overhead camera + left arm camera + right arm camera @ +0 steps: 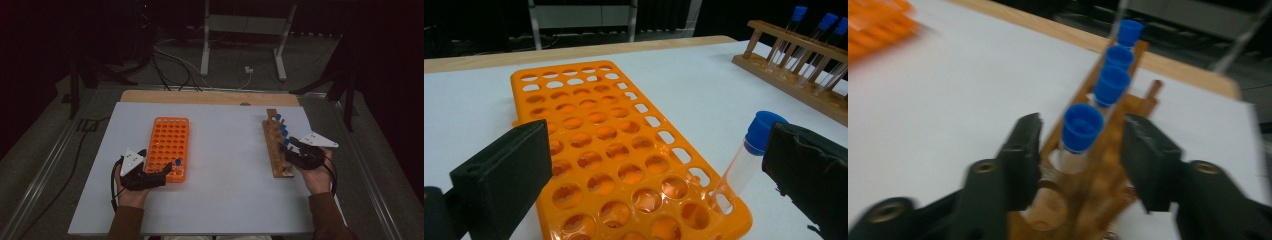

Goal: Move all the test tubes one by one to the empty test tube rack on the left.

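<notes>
The nearest blue-capped tube [1079, 134] is standing in the wooden rack [1098, 165] at the table's right side, and the right gripper [1082, 155] is straddling it with both jaws partly closed but not yet touching the cap, apparently lining up to lift it toward the orange rack [169, 148]. The left gripper [654, 175] is waiting with jaws spread wide beside the single tube [744, 157] leaning in that rack's near corner hole. The left gripper view is showing that lean and the empty holes, while the high view is showing both racks well apart.
</notes>
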`<state>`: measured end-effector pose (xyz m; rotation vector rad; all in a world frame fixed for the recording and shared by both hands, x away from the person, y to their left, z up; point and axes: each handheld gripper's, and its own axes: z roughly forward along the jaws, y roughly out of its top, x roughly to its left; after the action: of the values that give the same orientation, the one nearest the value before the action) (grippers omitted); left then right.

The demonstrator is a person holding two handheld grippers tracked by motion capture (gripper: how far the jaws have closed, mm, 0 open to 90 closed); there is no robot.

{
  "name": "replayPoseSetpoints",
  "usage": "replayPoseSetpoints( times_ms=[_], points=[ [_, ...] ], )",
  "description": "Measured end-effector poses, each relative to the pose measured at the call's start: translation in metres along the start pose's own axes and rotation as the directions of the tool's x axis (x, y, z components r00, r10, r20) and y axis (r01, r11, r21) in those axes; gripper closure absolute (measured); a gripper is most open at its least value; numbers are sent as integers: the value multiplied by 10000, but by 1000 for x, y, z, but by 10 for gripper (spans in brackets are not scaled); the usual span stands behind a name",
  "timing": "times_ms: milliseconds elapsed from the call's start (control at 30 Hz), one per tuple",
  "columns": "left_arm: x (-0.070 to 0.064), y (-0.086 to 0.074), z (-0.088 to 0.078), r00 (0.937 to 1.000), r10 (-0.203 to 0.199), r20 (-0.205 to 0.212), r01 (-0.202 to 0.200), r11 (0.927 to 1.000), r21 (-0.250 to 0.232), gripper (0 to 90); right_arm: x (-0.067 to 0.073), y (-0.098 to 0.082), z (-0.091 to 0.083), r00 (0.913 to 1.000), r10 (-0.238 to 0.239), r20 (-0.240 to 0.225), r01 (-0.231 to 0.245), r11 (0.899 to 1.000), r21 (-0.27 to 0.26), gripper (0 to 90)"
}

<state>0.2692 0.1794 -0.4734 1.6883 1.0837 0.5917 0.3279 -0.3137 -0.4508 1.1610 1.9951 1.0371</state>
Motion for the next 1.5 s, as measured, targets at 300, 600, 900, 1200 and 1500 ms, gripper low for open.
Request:
replayPoseSetpoints(
  times_ms=[300,600,900,1200,1500],
  points=[
    [-2,-1,3,10000,94,9,-94,9999,131,7,-2,-2,8,9986,469,-250,-470,9989,-42,742],
    [-2,-1,4,10000,78,-2,-78,9998,186,7,-3,-3,15,9939,966,-523,-972,9952,-89,760],
    [-2,-2,4,10000,82,4,-82,9998,195,7,-3,-4,17,9929,1074,-519,-1078,9942,-48,759],
    [-1,-2,5,9999,114,-20,-114,9996,268,7,-4,-2,15,9925,1137,-447,-1134,9935,72,765],
    [-2,-3,6,9999,172,-11,-172,9994,299,7,-6,3,8,9922,1163,-449,-1170,9930,-128,766]
  ],
)
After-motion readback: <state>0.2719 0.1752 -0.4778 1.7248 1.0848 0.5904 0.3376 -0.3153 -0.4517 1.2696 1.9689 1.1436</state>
